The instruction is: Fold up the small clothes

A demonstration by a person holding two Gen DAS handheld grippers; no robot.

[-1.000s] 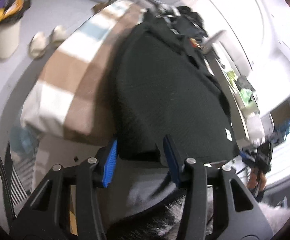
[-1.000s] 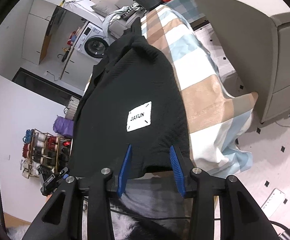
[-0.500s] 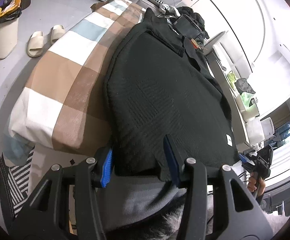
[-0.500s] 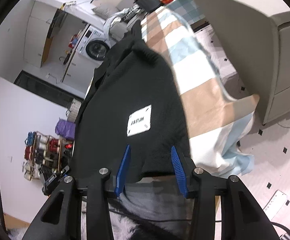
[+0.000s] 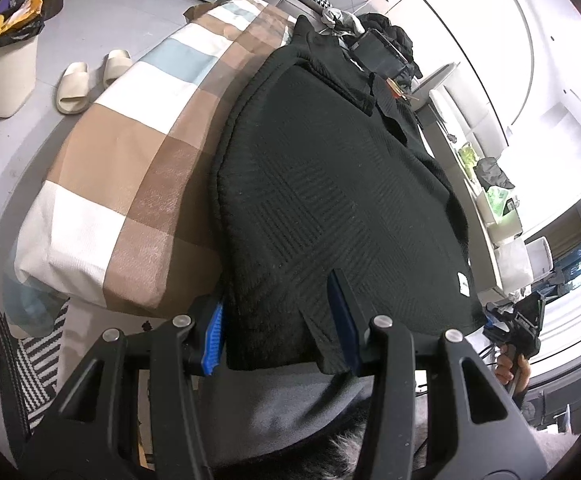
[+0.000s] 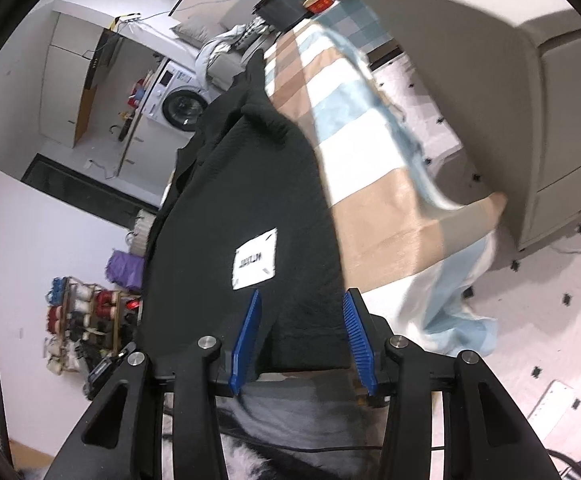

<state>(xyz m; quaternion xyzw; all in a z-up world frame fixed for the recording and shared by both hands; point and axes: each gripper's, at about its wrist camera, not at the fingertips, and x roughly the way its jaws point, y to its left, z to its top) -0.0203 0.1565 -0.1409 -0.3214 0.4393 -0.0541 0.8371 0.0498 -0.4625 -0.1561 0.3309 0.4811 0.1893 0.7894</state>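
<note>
A black textured shirt [image 5: 330, 200] [image 6: 250, 200] lies flat on a checked brown, white and blue cloth [image 5: 130, 180] [image 6: 370, 200], its collar at the far end. A white label [image 6: 255, 259] [image 5: 463, 283] sits near the hem. My left gripper [image 5: 278, 328] is open at the shirt's near left corner, with the hem lying loose between its blue pads. At the near right corner my right gripper [image 6: 302, 332] is open too, the hem between its pads unpinched. The hem hangs over the table's near edge.
Grey trousers [image 5: 282, 408] of the person are just below the hem. A bin [image 5: 4, 76] and slippers [image 5: 90, 80] stand on the floor at left. A grey cabinet [image 6: 490, 80] is close on the right. A black box [image 5: 378, 52] sits beyond the collar.
In the left wrist view the hem now reaches deeper between the fingers, as the gripper has eased down towards it. The right wrist view is almost the same.
</note>
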